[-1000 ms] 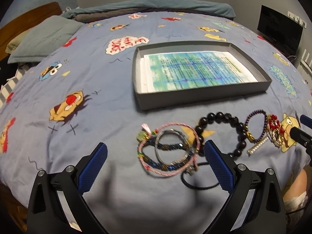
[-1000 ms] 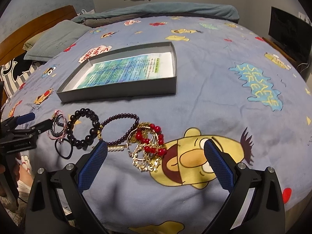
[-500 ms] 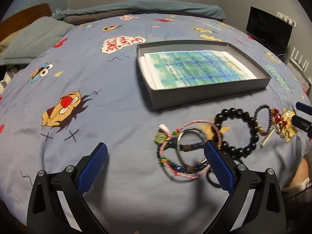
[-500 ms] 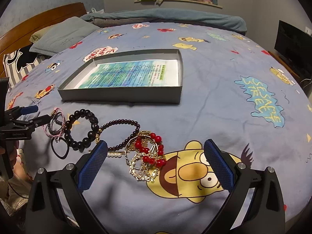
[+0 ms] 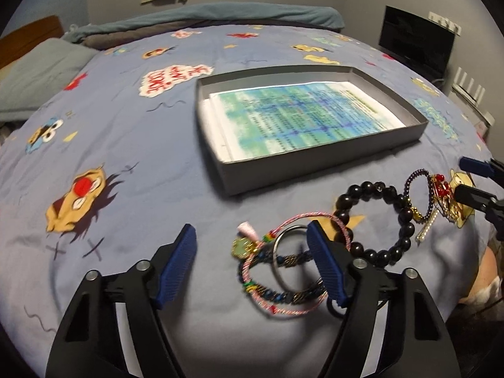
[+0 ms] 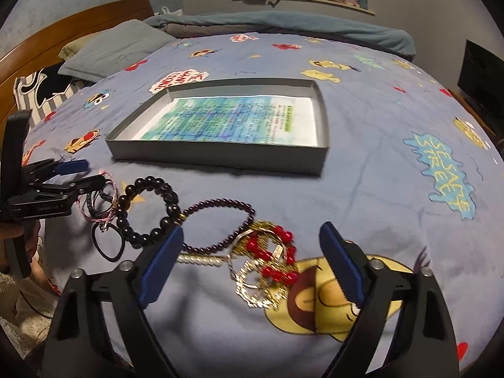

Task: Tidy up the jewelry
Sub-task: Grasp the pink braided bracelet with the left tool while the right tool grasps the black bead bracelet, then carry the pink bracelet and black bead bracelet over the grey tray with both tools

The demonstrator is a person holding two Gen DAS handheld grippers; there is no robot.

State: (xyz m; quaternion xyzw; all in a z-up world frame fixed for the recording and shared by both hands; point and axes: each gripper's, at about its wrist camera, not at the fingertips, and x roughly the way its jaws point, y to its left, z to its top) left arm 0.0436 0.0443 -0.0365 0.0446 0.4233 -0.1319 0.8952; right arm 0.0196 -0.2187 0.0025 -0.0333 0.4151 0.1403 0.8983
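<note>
Jewelry lies in a row on the blue cartoon bedspread. A pink cord bracelet with a metal ring (image 5: 283,264) lies by the right finger of my open left gripper (image 5: 252,264). Beyond are a black bead bracelet (image 5: 375,220), a purple bead bracelet (image 5: 419,195) and gold chains with red beads (image 5: 444,192). In the right wrist view my open right gripper (image 6: 252,264) straddles the gold and red pile (image 6: 267,267), with a pearl strand (image 6: 201,260), the purple bracelet (image 6: 217,223) and the black bracelet (image 6: 145,211) to its left. A grey box (image 6: 220,151) lined with printed paper sits behind.
Pillows (image 6: 116,47) and a wooden headboard (image 6: 69,28) are at the left. A folded teal blanket (image 6: 283,25) lies at the bed's far end. A dark screen (image 5: 415,41) stands at the right. A black hair tie (image 6: 108,242) lies near the bed's front edge.
My left gripper has shifted left, so the pink bracelet now lies by its right finger. My right gripper has moved forward over the gold and red pile.
</note>
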